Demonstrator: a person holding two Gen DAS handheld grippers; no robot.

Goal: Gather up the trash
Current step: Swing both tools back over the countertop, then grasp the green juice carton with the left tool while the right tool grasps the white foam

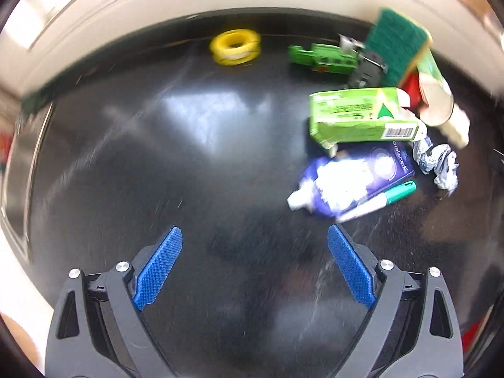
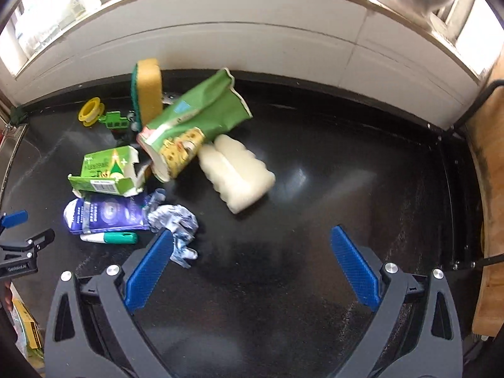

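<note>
Trash lies in a heap on a black countertop [image 2: 315,189]. A torn green carton [image 2: 107,174] [image 1: 359,115], a purple packet [image 2: 107,215] [image 1: 352,179], a crumpled foil wrapper [image 2: 176,223] [image 1: 438,163] and a green-capped marker [image 2: 110,237] [image 1: 381,200] lie together. A green snack tube [image 2: 192,123] leans over a pale sponge [image 2: 236,173]. My left gripper [image 1: 255,236] is open and empty, left of the heap. My right gripper [image 2: 252,239] is open and empty, its left fingertip [image 2: 163,239] by the foil wrapper.
A yellow-green scrub sponge [image 2: 148,88] [image 1: 400,44] stands at the back by the white wall. A yellow spool [image 1: 234,45] [image 2: 89,110] and a green toy [image 1: 321,58] [image 2: 115,119] lie near it. A wooden board [image 2: 488,189] borders the counter's right edge.
</note>
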